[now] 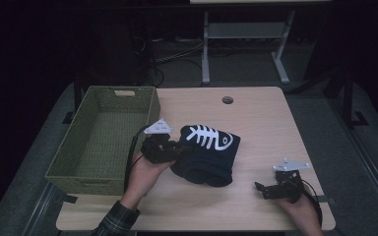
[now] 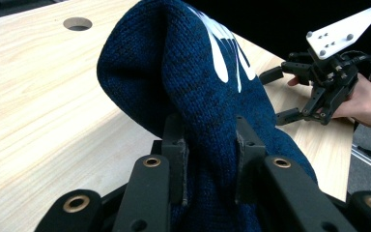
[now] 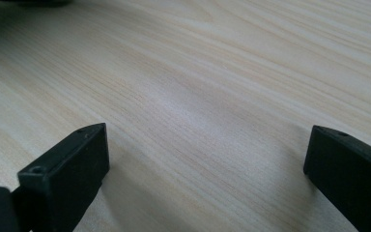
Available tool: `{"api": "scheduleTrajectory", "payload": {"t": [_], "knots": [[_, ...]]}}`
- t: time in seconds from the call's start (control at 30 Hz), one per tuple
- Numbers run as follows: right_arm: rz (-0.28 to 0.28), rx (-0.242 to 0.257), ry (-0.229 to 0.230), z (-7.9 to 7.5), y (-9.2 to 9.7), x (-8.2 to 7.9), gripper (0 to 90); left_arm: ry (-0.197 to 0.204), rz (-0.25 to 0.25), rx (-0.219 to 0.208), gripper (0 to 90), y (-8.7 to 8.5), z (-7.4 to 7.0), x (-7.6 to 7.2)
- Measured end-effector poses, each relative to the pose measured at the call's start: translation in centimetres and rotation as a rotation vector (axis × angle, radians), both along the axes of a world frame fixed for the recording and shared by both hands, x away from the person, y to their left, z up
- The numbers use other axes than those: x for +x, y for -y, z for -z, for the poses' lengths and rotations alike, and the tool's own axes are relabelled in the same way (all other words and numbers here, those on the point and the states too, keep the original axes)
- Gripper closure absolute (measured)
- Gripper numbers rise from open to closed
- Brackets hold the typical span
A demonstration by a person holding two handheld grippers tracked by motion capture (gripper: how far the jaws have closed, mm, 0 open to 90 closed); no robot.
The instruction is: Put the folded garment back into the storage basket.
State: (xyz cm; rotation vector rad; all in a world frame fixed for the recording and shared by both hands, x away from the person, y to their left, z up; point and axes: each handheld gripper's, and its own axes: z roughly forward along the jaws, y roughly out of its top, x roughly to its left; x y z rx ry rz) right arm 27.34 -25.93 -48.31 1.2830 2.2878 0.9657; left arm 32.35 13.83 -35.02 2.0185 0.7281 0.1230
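A folded dark blue knitted garment [image 1: 208, 155] with a white fish-skeleton print lies at the middle of the wooden table [image 1: 256, 118]. My left gripper [image 1: 179, 151] is shut on its left edge, and that side is lifted. In the left gripper view both pads [image 2: 178, 154] press a thick fold of the blue knit [image 2: 203, 92]. My right gripper [image 1: 262, 189] rests low at the table's front right, open, with bare wood between its jaws [image 3: 203, 145]. In the left gripper view it appears farther off as the right gripper [image 2: 275, 94], held in a hand.
A green woven basket [image 1: 81, 174] stands along the table's left side, empty inside. A round cable hole [image 1: 227, 100] sits near the table's far edge. Behind the table is a dark floor with the legs of another desk [image 1: 205, 49].
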Motion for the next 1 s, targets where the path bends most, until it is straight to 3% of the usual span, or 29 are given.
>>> {"api": "scheduleTrajectory", "payload": {"t": [0.57, 1.0], "knots": [[0.000, -0.001, -0.004, 0.0, 0.0, 0.0, 1.9, 0.037, -0.020, -0.002, 72.4, -3.2, -3.1, 0.3], [0.003, -0.001, -0.002, 0.0, 0.0, 0.0, 1.9, 0.048, -0.070, -0.022, 72.4, -7.1, -5.1, 0.6]]}}
